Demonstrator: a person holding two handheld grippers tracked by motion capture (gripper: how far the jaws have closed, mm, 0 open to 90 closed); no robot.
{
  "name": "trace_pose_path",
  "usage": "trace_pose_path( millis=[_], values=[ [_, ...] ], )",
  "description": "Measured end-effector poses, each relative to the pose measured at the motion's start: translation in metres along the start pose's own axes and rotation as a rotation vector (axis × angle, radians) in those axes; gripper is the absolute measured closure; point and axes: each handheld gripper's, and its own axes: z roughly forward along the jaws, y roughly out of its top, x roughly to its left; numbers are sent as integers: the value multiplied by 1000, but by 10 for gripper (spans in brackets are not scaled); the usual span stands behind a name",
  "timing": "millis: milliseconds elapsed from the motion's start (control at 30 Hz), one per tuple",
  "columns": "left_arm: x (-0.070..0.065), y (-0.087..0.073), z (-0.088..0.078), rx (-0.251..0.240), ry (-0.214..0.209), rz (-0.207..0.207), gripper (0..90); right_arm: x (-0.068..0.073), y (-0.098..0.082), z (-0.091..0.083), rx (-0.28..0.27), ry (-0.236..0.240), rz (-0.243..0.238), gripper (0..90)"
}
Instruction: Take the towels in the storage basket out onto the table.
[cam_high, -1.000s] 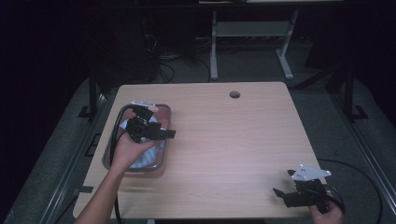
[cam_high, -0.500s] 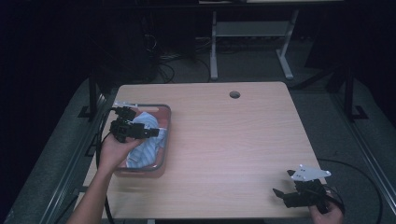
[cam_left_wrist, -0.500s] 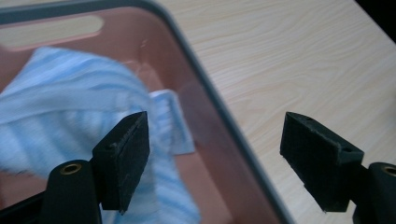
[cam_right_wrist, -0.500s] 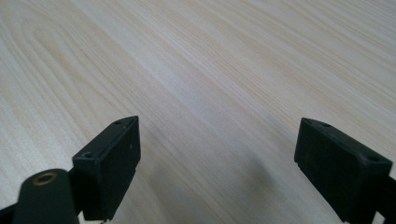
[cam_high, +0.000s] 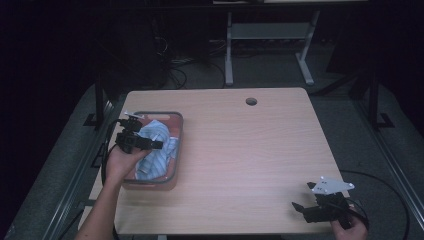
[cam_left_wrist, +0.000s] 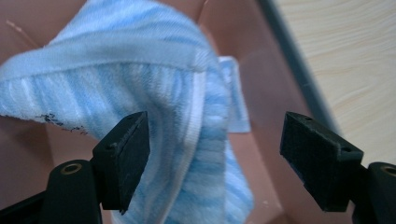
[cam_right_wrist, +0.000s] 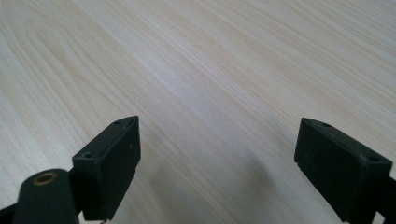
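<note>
High view: left claw (cam_high: 150, 144) sits over the brown bin (cam_high: 176, 150) near the left edge of the surface (cam_high: 250, 150), jaws apart — nothing clamped. Striped blue cloth (cam_high: 157, 150) lies bunched inside the bin; left gripper view shows a fold (cam_left_wrist: 187, 116) bulging up between the jaws. Right claw (cam_high: 300, 207) rests near the front right corner — jaws wide apart over bare wood.

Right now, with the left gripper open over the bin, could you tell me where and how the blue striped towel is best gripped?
Probably at the raised fold of the blue striped towel, coming from above. That ridge stands up between the open jaws of the left gripper, clear of the walls of the brown bin. It is bunched thick, so closing across it should catch several layers.
</note>
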Motion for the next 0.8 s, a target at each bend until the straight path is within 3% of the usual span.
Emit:
trace_pose_path(
  millis=[67,167,300,367,467,533,800],
  values=[
    [1,1,6,38,38,-8,270,0,0,0,-3,-1,2,138],
    [3,0,15,62,43,-35,275,-1,0,-1,-5,0,3,138],
    [2,2,28,122,78,-31,307,0,0,0,-2,4,-1,138],
    [-1,4,34,145,76,-44,322,1,0,1,-2,4,-6,138],
    [-7,5,47,211,162,2,389,1,0,1,-2,3,-3,138],
    [-9,5,53,245,196,18,439,1,0,1,-4,3,-5,138],
    [-16,4,60,256,235,50,586,3,1,1,-5,6,-2,138]
  ],
)
